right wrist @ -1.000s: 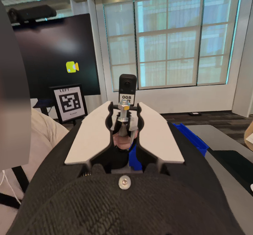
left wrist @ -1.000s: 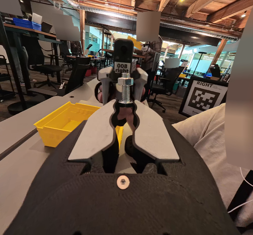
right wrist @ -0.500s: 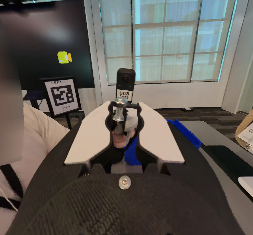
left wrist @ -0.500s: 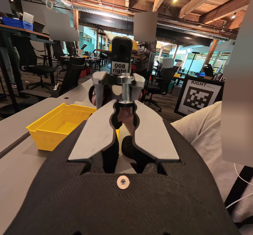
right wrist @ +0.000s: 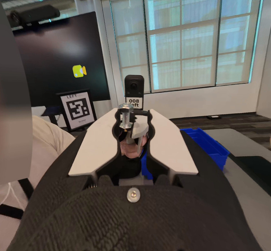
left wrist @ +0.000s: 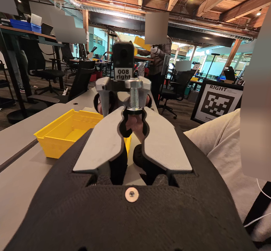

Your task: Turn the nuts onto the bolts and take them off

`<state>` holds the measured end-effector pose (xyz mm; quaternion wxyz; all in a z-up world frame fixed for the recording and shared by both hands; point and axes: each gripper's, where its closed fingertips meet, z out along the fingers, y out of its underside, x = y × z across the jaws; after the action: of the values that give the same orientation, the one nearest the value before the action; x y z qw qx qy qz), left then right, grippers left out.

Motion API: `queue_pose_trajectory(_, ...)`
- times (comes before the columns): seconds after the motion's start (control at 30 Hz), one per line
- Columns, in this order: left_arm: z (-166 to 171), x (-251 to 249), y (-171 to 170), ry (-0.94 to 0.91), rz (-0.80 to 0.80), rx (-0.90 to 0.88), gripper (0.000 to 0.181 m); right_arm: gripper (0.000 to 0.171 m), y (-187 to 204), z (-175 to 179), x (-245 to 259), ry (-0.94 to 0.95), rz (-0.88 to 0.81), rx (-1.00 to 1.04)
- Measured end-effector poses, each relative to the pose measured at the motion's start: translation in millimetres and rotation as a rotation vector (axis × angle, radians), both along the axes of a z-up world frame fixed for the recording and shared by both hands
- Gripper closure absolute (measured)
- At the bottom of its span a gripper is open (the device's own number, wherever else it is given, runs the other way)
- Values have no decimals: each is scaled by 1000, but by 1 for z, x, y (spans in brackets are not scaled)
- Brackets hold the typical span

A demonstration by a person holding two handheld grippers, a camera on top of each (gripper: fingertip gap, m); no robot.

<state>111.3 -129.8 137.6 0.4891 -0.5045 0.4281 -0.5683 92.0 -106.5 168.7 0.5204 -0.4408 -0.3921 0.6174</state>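
The left gripper (left wrist: pixel 134 111), with pale grey fingers edged in black, is closed on the flanged bottom end of a silver threaded steel bolt (left wrist: pixel 134 97). It holds the bolt upright in the air in front of the person, above the grey table (left wrist: pixel 22 170). A silver hex nut (left wrist: pixel 136 83) sits at the very top of the threads.

The right gripper (right wrist: pixel 133 112) faces it from the other side, level with the nut. In the right wrist view its fingertips stand wider apart than the nut, which lies against the finger on the left of the picture. A short black piece spans the rest of the gap, so I cannot tell whether the nut is pinched or only touched. Bare fingers of the person's hands show behind each tool.

Each gripper carries an upright black camera (right wrist: pixel 134 85) with a small white printed label (right wrist: pixel 134 102) below its lens. A framed white board (left wrist: pixel 217 101) with a black square-block marker and printed lines stands on the floor beyond the cream sleeve (left wrist: pixel 220 141). A similar board (right wrist: pixel 77 109) stands below a dark screen (right wrist: pixel 58 60) showing a yellow camera icon.

An open yellow plastic bin (left wrist: pixel 66 132) sits on the table just beside the left gripper. A blue plastic bin (right wrist: pixel 205 145) sits beside the right one.
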Motion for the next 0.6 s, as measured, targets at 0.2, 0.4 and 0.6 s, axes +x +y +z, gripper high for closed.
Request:
queue_pose_trajectory(0.2,0,-3,2,14,15,7,164,144,-4,7,7,54,75,-53)
queue_pose_trajectory(0.4,0,0,-1,8,-4,0,164,138,-3,2,-1,17,32,-17)
queue_pose_trajectory(0.6,1,-4,2,10,21,12,164,145,3,7,11,50,20,-33)
